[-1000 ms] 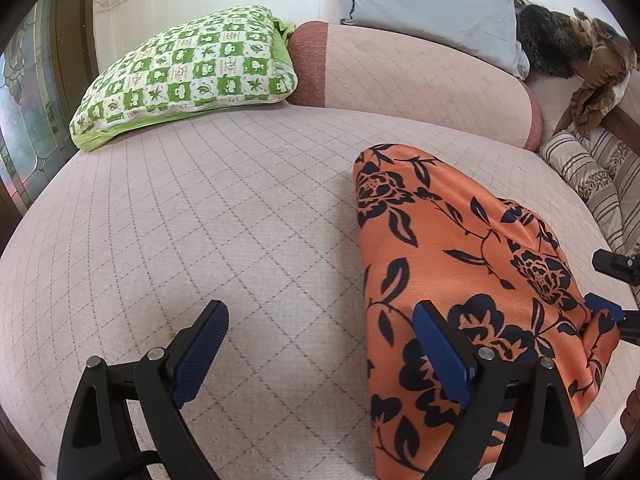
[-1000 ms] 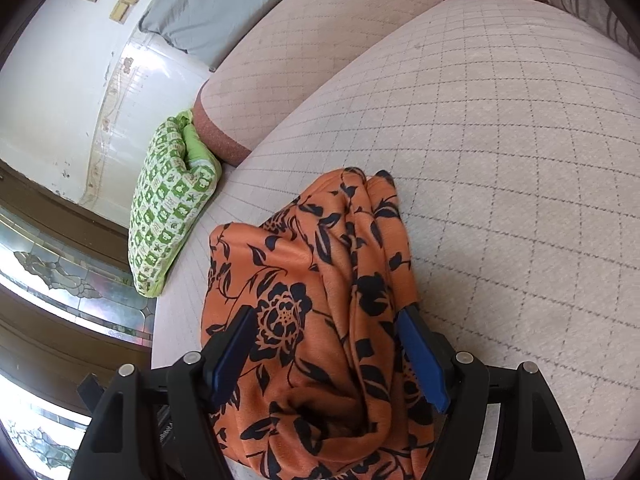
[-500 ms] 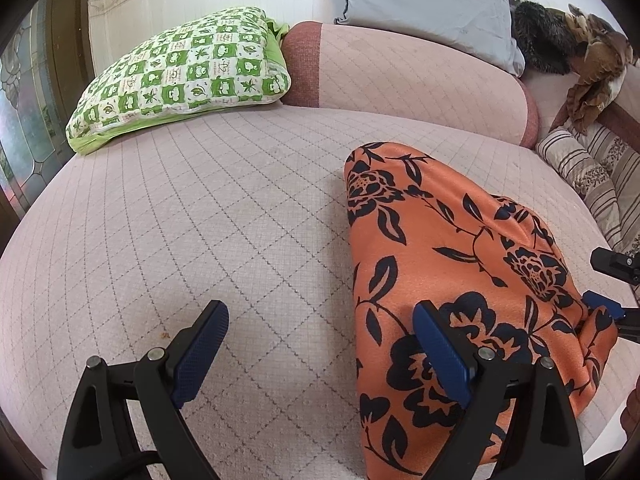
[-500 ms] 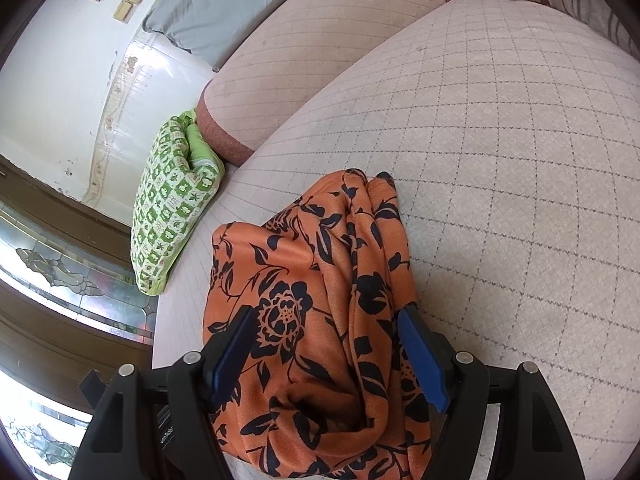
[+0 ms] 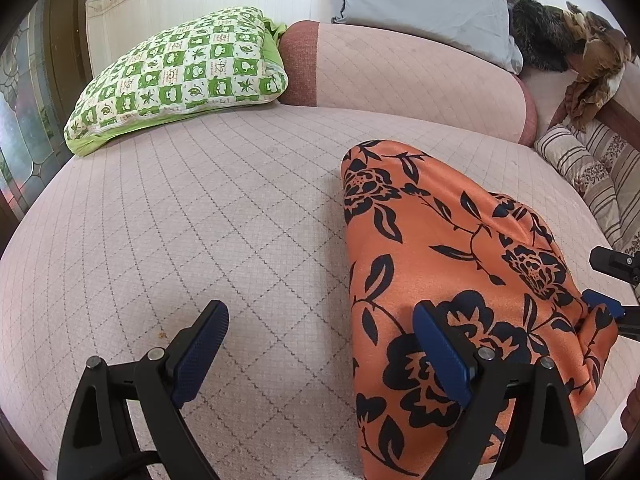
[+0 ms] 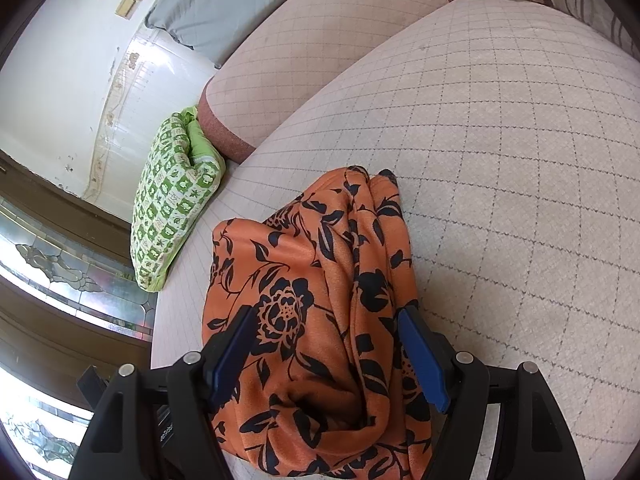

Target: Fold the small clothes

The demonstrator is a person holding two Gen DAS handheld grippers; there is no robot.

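- Little has shifted since a second ago: the orange black-flowered fabric garment (image 5: 460,264) sits slightly further left in the left wrist view.
- It lies bunched on the pale quilted mattress (image 5: 208,216).
- Left gripper (image 5: 320,354): spread wide, its right pad over the cloth's edge, pinching nothing.
- Right gripper (image 6: 326,356): spread, straddling the bunched folds.
- Green checked pillow (image 5: 180,76), grey pillow (image 5: 424,4) and striped cushion (image 5: 592,168) lie well apart.

Folded garment (image 5: 452,264) on the bed (image 5: 200,220) near its front edge, checked pillow (image 5: 180,76) behind on the left, bolster (image 5: 400,72) along the back, grey pillow (image 5: 420,4) on the bolster, striped cushions (image 5: 592,168) at the right
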